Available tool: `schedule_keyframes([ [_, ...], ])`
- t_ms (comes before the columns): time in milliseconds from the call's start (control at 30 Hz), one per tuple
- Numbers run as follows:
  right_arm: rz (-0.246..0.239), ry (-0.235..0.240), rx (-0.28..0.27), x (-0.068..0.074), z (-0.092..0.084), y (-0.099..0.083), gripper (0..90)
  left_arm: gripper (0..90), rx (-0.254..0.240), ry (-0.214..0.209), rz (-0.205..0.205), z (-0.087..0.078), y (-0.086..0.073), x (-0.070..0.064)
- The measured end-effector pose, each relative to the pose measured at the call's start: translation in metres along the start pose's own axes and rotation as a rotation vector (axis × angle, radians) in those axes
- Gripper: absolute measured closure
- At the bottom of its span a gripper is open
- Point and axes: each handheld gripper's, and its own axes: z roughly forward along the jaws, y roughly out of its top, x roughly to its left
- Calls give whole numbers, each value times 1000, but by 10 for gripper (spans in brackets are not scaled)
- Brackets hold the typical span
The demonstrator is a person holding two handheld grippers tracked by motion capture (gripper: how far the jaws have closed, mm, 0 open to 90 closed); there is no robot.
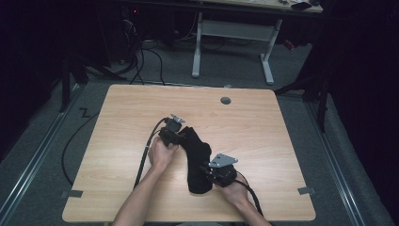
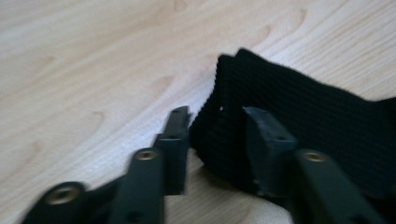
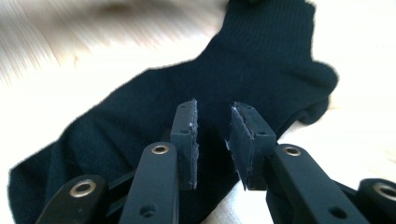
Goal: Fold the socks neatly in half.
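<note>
Dark room, pale wood surface (image 1: 127, 122), one black sock (image 1: 196, 160) lying between my two claws. My left claw (image 2: 212, 135) is spread at the cuff end, its jaws straddling the cuff's ribbed edge, one inside the fold (or so it looks). My right claw (image 3: 212, 140) hovers spread over the foot end, nothing pinched. I judge the grip comes next: I should close the left claw squarely on the cuff edge, taking enough fabric so it won't slip.
</note>
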Motion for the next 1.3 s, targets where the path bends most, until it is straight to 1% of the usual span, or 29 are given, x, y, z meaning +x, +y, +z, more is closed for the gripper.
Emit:
schedule_keyframes([
  [67,9,-1,-7,-1,-1,0,720,499,-20,4,27,-7,1,-5],
  [133,8,3,10,-2,1,0,738,484,-45,-1,40,-13,-1,-10],
  [200,1,6,29,-1,4,-2,760,477,-53,-15,48,-17,-4,-15],
  [267,-3,7,46,1,7,-3,766,474,-52,-46,65,-20,-9,-22],
  [333,2,10,48,0,7,-2,763,473,-42,-75,89,-21,-14,-31],
  [400,10,15,50,-1,7,-2,738,466,-16,-84,110,-16,-18,-36],
  [433,10,15,50,-1,7,-2,738,464,-16,-84,110,-16,-18,-36],
  [467,15,19,51,-2,6,-3,716,464,-11,-88,107,-14,-19,-36],
  [533,17,24,48,-2,5,-3,702,464,-10,-90,85,-8,-20,-35],
  [600,9,24,50,-1,4,-4,689,462,-8,-89,66,-3,-21,-33],
  [667,10,29,50,0,3,-5,675,457,-17,-98,49,0,-20,-30],
  [733,13,35,54,0,1,-6,669,457,-16,-97,52,2,-19,-30],
  [833,16,42,45,0,0,-9,666,456,-16,-95,51,4,-16,-28],
  [900,20,46,44,-1,-1,-10,666,456,-15,-87,59,5,-14,-27],
  [933,17,46,38,-1,-1,-11,667,456,-17,-82,57,6,-11,-25],
  [1000,16,47,43,-1,-1,-11,667,462,-19,-95,35,8,-9,-21],
  [1067,21,44,63,-1,-2,-9,670,466,-18,-90,35,8,-8,-20],
  [1133,18,43,68,-1,-3,-7,678,472,-28,-85,28,7,-8,-19],
  [1167,24,41,62,-1,-3,-7,684,472,-30,-85,23,6,-7,-18],
  [1200,41,34,50,-4,-2,-5,694,490,-32,-84,18,4,-7,-16],
  [1233,41,34,50,-4,-2,-5,694,490,-32,-84,14,3,-7,-15],
  [1300,62,22,44,-8,-1,-2,700,507,-36,-85,-7,2,-7,-10],
])
